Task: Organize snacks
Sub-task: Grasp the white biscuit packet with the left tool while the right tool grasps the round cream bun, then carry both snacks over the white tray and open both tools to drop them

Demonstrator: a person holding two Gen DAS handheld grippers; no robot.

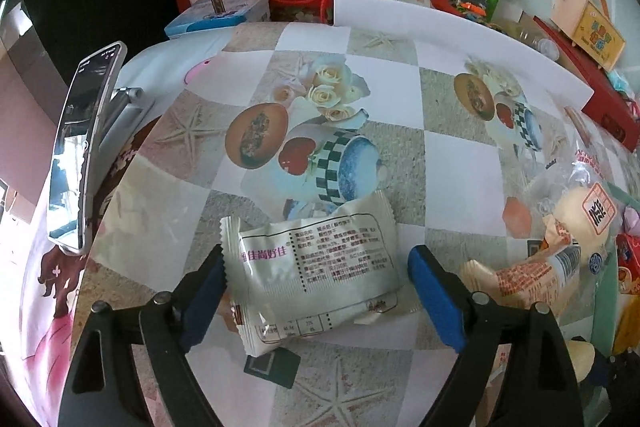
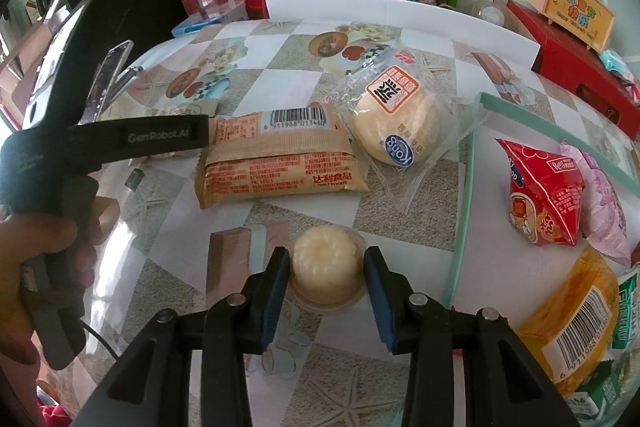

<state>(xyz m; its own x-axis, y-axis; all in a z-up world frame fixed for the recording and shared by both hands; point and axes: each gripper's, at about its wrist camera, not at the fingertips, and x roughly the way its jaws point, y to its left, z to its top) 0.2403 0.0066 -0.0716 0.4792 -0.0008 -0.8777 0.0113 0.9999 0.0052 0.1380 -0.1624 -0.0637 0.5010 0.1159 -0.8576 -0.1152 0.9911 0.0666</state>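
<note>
In the left wrist view a pale snack packet (image 1: 316,267) with printed text lies flat on the patterned tablecloth. My left gripper (image 1: 317,259) straddles it, open: the left pad is at the packet's edge and the right pad stands clear of it. In the right wrist view a pale yellow jelly cup (image 2: 325,261) sits upside down on the cloth, and my right gripper (image 2: 326,279) is shut on it, a blue pad against each side. Just behind the cup lie a brown packet (image 2: 280,163) and a round bun in clear wrap (image 2: 396,123).
A mint-green tray (image 2: 466,187) on the right holds a red packet (image 2: 540,195), a pink one (image 2: 604,211) and an orange one (image 2: 568,319). A phone on a stand (image 1: 80,147) stands at the left. A white board (image 1: 440,35) and red boxes (image 2: 580,67) line the back.
</note>
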